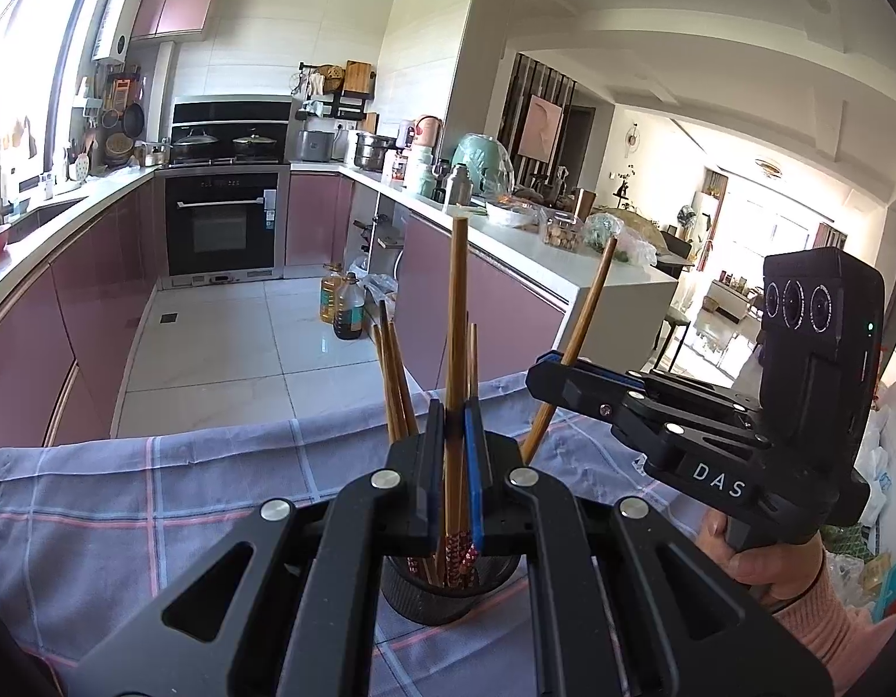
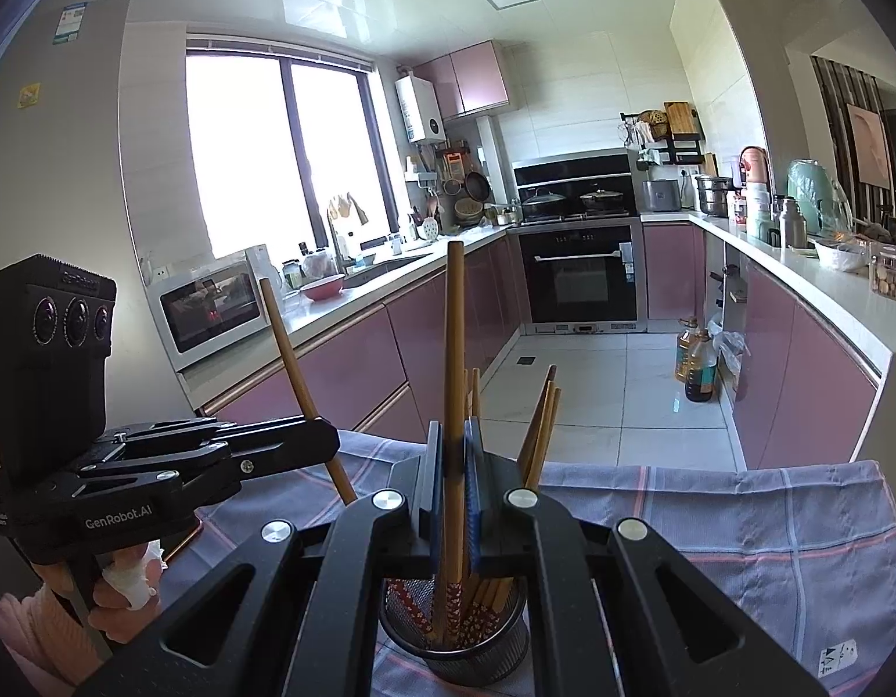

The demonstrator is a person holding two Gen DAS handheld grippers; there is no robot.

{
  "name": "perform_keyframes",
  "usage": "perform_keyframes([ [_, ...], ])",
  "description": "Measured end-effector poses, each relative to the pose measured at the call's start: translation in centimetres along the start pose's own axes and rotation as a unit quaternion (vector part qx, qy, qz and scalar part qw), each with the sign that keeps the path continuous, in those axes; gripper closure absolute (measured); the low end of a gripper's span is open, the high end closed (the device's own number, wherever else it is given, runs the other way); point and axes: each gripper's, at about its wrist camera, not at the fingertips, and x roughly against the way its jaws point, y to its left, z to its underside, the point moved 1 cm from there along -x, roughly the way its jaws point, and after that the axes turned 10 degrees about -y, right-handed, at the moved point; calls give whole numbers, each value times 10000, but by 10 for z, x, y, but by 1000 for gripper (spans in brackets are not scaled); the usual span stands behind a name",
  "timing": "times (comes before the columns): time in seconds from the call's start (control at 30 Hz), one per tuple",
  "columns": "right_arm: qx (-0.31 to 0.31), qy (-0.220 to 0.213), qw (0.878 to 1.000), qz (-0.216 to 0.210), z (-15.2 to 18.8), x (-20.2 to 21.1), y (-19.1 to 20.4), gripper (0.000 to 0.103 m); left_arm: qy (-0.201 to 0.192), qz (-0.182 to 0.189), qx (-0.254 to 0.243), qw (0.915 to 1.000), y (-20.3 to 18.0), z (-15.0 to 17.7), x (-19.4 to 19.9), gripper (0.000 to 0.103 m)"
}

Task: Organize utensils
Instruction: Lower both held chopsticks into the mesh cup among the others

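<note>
You clamp 1 chopstick point(image 1: 456, 313) upright in the left gripper point(image 1: 454, 464) and another chopstick point(image 2: 456, 348) in the right gripper point(image 2: 453, 482), both directly over the mesh holder point(image 2: 453, 647), so each tip drops among the rest

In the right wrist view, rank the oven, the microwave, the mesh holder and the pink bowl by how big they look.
1. Oven
2. Microwave and mesh holder: they look alike in area; the holder is far nearer the camera and partly hidden, so no ranking.
3. Pink bowl
</note>
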Motion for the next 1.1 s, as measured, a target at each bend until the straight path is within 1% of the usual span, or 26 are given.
perform_keyframes([
  [0.57,-42,152,9999,6,5,-8,-3,97,199,-130,-178,9996,3,-6,-10,96],
  [1.1,-69,351,9994,-21,18,-16,-6,97,457,-230,-325,9982,2,2,-21,96],
])
